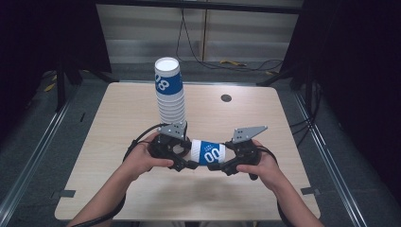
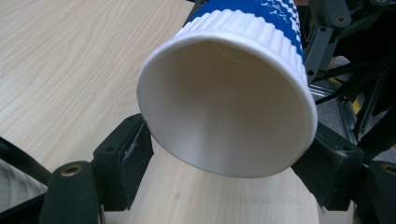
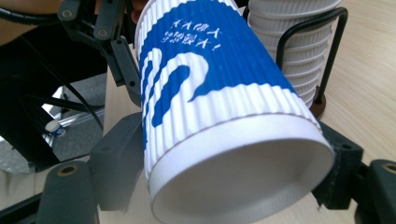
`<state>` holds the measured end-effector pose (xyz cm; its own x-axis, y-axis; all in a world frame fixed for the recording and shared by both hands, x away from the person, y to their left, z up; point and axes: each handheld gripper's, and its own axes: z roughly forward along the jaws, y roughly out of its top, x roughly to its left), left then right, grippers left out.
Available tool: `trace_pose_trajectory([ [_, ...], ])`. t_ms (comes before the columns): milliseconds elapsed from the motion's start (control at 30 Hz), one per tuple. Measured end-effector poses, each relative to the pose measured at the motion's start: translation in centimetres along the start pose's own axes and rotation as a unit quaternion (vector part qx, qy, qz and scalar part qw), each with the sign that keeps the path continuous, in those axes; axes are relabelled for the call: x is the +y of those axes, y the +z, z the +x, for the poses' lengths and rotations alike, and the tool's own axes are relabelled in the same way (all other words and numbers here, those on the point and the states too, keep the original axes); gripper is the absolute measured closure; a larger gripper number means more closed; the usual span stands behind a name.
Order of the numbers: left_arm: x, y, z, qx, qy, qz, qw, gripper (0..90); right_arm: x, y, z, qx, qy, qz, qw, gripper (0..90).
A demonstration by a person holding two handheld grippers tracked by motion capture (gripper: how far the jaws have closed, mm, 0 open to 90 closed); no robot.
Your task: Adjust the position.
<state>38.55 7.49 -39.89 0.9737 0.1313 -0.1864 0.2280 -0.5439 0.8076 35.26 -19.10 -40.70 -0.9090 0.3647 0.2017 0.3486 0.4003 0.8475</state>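
A: Item: paper cup (image 1: pixel 208 152), white and ribbed with a blue band. Location?
B: Above the near part of the table (image 1: pixel 123 109), lying on its side between the left gripper (image 1: pixel 185 164) and the right gripper (image 1: pixel 218 166). Long axis level, running left to right across the table.
A: Ends?
B: Open mouth toward the left gripper (image 2: pixel 229 154), base toward the right gripper (image 3: pixel 224 186).
A: Grip?
B: Left jaws partly closed, pads against the rim on both sides. Right jaws partly closed, flanking the base end; pad contact there not clear enough to call.
A: Per view?
B: Left gripper view: hollow white interior of the cup (image 2: pixel 224 116). Right gripper view: recessed base, blue lettering on the cup (image 3: pixel 219 121), plus the stack of cups (image 3: pixel 299 42) in a black wire holder (image 3: pixel 322 56). High view: same stack (image 1: pixel 169 92) upright behind the left hand (image 1: pixel 142 158); right hand (image 1: pixel 262 165) opposite.
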Motion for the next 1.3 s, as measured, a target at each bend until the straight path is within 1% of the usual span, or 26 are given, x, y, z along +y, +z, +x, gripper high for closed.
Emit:
trace_pose_trajectory([
  [267,-0.17,-0.18,0.02,-0.003,-0.010,0.001,1.0000,25.1,-0.04,-0.03,0.11,-0.008,-0.010,0.002,0.9999,21.3],
  [400,-0.12,-0.30,0.00,-0.004,-0.014,0.005,0.9999,26.1,-0.04,0.10,0.12,-0.008,-0.013,0.004,0.9999,21.3],
  [433,-0.08,-0.37,0.00,-0.002,-0.011,0.010,0.9999,26.4,-0.06,0.16,0.16,-0.005,-0.011,0.004,0.9999,21.3],
  [500,-0.04,-0.37,-0.02,-0.005,-0.011,0.011,0.9999,27.0,-0.09,0.28,0.21,-0.005,-0.014,0.008,0.9999,21.1],
  [533,-0.03,-0.33,-0.05,-0.003,-0.014,0.009,0.9999,27.1,-0.11,0.32,0.20,-0.004,-0.012,0.007,0.9999,21.3],
  [567,0.00,-0.30,-0.05,-0.005,-0.019,0.009,0.9998,27.4,-0.12,0.36,0.22,-0.005,-0.012,0.007,0.9999,21.2],
  [600,0.02,-0.26,-0.06,-0.008,-0.018,0.009,0.9998,27.4,-0.11,0.40,0.23,-0.005,-0.014,0.007,0.9999,21.3],
  [633,0.04,-0.23,-0.10,-0.005,-0.016,0.010,0.9998,27.7,-0.11,0.45,0.25,-0.005,-0.015,0.008,0.9998,21.3],
  [700,0.06,-0.17,-0.14,-0.011,-0.019,0.010,0.9997,27.9,-0.10,0.48,0.29,-0.004,-0.017,0.010,0.9998,21.3],
  [767,0.04,-0.15,-0.14,-0.010,-0.018,0.013,0.9997,28.1,-0.13,0.46,0.28,-0.003,-0.018,0.009,0.9998,21.3],
  [867,0.01,-0.19,-0.11,-0.007,-0.021,0.016,0.9996,28.1,-0.18,0.37,0.27,-0.005,-0.019,0.008,0.9998,21.2],
  [900,-0.01,-0.18,-0.09,-0.010,-0.022,0.017,0.9996,28.1,-0.19,0.33,0.28,-0.005,-0.019,0.008,0.9998,21.2],
  [1033,0.01,-0.26,-0.12,-0.007,-0.022,0.021,0.9995,28.1,-0.27,0.24,0.30,-0.005,-0.020,0.009,0.9997,21.0],
  [1200,0.05,-0.48,-0.12,-0.008,-0.024,0.027,0.9993,28.1,-0.26,0.20,0.28,-0.006,-0.019,0.008,0.9998,19.5],
  [1233,0.01,-0.51,-0.14,-0.004,-0.027,0.026,0.9993,28.1,-0.26,0.19,0.29,-0.005,-0.018,0.007,0.9998,19.5],
  [1300,0.00,-0.65,-0.10,-0.002,-0.023,0.034,0.9992,28.1,-0.23,0.12,0.29,-0.008,-0.021,0.006,0.9997,18.9],
])
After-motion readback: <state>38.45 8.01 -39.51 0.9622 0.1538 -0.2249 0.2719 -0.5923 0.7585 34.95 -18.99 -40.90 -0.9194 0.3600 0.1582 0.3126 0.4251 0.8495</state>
